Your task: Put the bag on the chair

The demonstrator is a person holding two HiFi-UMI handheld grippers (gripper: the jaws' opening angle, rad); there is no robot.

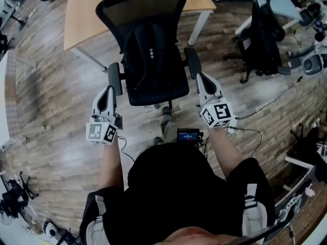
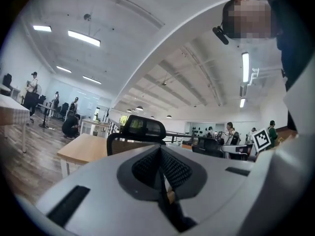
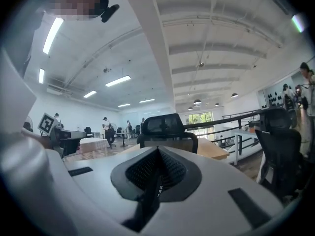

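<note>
Nearest, the person's dark-clad head and shoulders [image 1: 176, 188] are seen from above, with both forearms stretched forward. A small device with a lit screen [image 1: 188, 135] is seen just ahead of the body, between the arms.

The left tool [image 1: 109, 90] is held just beside the near end of the chair's left armrest [image 1: 113, 78]. In the left gripper view its jaws [image 2: 161, 150] are seen pressed together with nothing between them. The right tool [image 1: 203, 78] is held at the near end of the right armrest [image 1: 193, 62]. In the right gripper view its jaws [image 3: 157, 152] are likewise brought together on nothing.

Between the two tools stands the black office chair [image 1: 145, 1], and its headrest is seen beyond the jaws in both gripper views [image 2: 142, 128] [image 3: 167, 126]. The black backpack [image 1: 153, 60] is set on the seat, upright against the backrest, apart from both tools.

Beyond the chair a wooden counter [image 1: 82, 14] is placed on the plank floor [image 1: 51, 96]. Far to the right a second dark chair [image 1: 263, 34] is seen, and a thin cable [image 1: 265, 103] is laid across the floor near it.
</note>
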